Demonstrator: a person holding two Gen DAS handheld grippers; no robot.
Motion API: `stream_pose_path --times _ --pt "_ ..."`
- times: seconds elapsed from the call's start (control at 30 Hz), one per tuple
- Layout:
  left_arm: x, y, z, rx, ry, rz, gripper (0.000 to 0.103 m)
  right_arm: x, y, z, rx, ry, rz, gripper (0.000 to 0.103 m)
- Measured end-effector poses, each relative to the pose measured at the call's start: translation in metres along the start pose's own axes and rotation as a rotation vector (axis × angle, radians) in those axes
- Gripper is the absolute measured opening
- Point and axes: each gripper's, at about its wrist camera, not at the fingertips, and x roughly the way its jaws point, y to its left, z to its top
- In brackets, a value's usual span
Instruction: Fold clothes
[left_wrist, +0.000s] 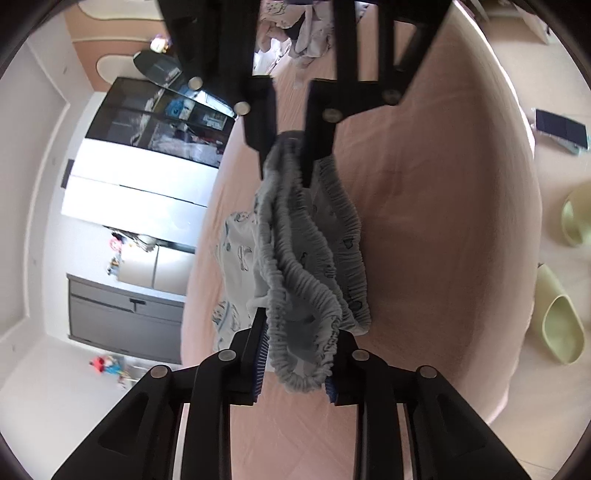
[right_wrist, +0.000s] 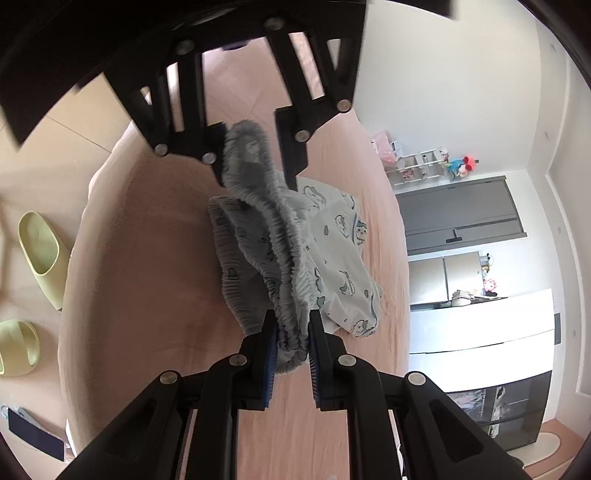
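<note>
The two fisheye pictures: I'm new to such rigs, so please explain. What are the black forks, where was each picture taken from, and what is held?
There is no robot. A person holds a two-finger gripper in each hand, each with a camera looking along its jaws. One picture is from the left gripper, the other from the right gripper. Each shows its own jaws at the bottom and the other gripper at the top. Below is a bed with a pink sheet. A grey garment hangs between the grippers by its elastic band. The right jaws pinch the band. It also sits between the left jaws, but I cannot tell if they press. White printed cloth lies underneath.
</note>
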Motion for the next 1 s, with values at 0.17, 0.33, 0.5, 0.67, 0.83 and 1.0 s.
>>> stream_pose_path --times 0.17,0.33,0.5,0.67,0.83,1.0 --pt "0.007 -0.003 -0.010 0.017 0.003 0.037 0.047 0.005 0.000 0.002 0.006 0.027 -0.008 0.013" --pt "0.014 -0.006 -0.011 0.044 -0.004 0.017 0.048 0.004 -0.001 0.005 0.010 0.037 0.000 0.013" --pt "0.009 -0.011 -0.011 0.114 -0.020 0.011 0.048 -0.001 -0.008 0.006 0.025 0.039 -0.016 0.013" --pt "0.005 0.005 -0.014 0.033 -0.006 -0.093 0.048 -0.003 -0.006 0.007 0.034 0.051 -0.007 0.013" --pt "0.011 -0.001 -0.015 0.001 0.004 -0.063 0.050 -0.006 -0.006 0.006 0.040 0.051 -0.004 0.013" --pt "0.013 -0.010 -0.010 0.049 0.004 0.015 0.050 -0.004 -0.012 0.007 0.052 0.055 -0.008 0.013"
